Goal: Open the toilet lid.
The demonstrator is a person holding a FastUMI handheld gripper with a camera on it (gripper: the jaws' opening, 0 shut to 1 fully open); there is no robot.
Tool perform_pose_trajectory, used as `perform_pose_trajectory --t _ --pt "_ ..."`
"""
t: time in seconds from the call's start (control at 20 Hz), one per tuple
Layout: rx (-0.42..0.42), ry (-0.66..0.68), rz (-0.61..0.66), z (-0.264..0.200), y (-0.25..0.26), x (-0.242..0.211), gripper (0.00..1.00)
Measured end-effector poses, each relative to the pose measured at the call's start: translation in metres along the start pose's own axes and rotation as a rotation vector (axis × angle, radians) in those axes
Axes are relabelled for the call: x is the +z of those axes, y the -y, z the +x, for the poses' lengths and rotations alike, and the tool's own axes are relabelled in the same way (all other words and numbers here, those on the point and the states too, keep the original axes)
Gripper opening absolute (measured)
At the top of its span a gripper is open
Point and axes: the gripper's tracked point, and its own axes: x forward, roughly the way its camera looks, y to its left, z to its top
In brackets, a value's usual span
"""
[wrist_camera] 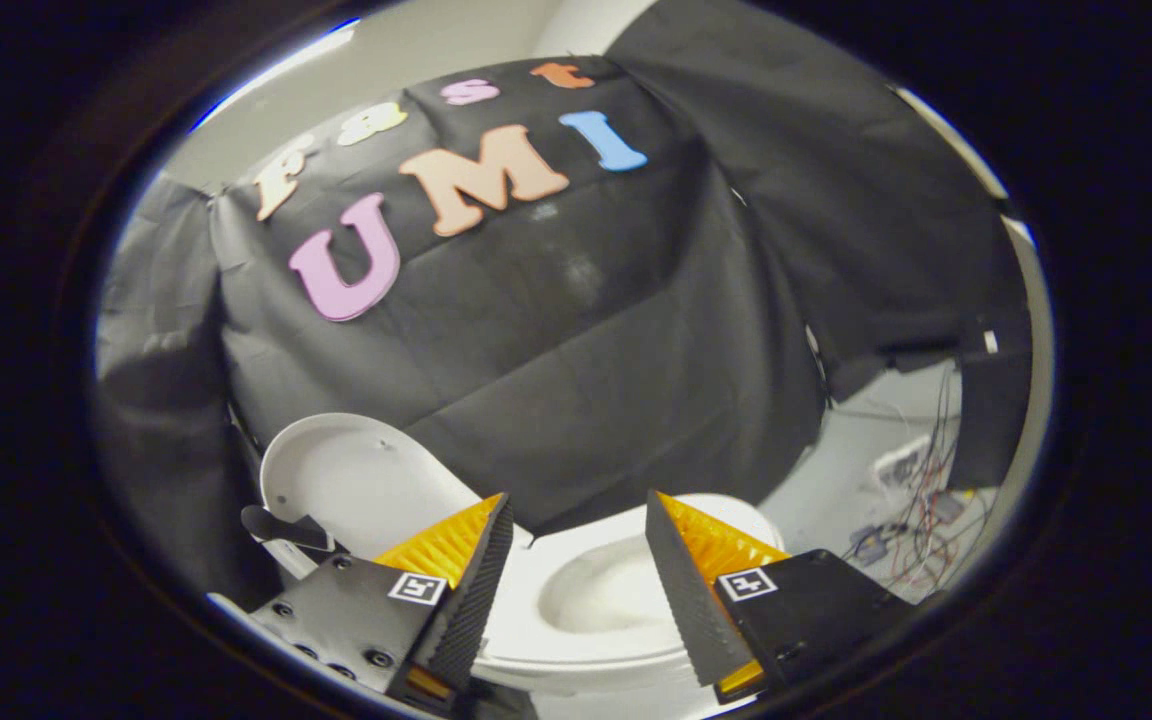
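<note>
The lid already stands raised, beyond and to the left of the jaws, so the opening looks done. The open bowl lies between and just below them. The jaws are apart, holding nothing. The hinge is hidden behind the left jaw; wires beyond the right jaw blur together.

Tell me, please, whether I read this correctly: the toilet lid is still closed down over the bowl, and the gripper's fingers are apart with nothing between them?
Not quite. The gripper view shows the toilet lid already raised, standing up beyond the fingers, and the bowl lies exposed. The rest holds: the gripper has its fingers apart, holding nothing.
</note>
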Motion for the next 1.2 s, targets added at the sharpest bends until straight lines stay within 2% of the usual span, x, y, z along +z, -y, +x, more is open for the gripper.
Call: perform_pose_trajectory --t 0.15,0.35,0.5,0.6,0.7,0.75,0.85,0.95,1.2 --pt "-0.099 -0.071 0.135 0.008 0.025 -0.042 0.84" --pt "-0.252 -0.126 0.218 0.005 0.063 -0.078 0.83" --pt "-0.385 -0.217 0.273 0.002 0.094 -0.112 0.64" --pt "-0.385 -0.250 0.306 0.000 0.098 -0.122 0.51" --pt "-0.376 -0.260 0.351 0.004 0.094 -0.133 0.51" --pt "-0.363 -0.289 0.372 -0.004 0.093 -0.124 0.36" --pt "-0.393 -0.321 0.356 0.003 0.098 -0.143 0.08" --pt "-0.366 -0.307 0.346 0.006 0.091 -0.135 0.08" --pt "-0.343 -0.275 0.213 0.007 0.075 -0.103 0.08"
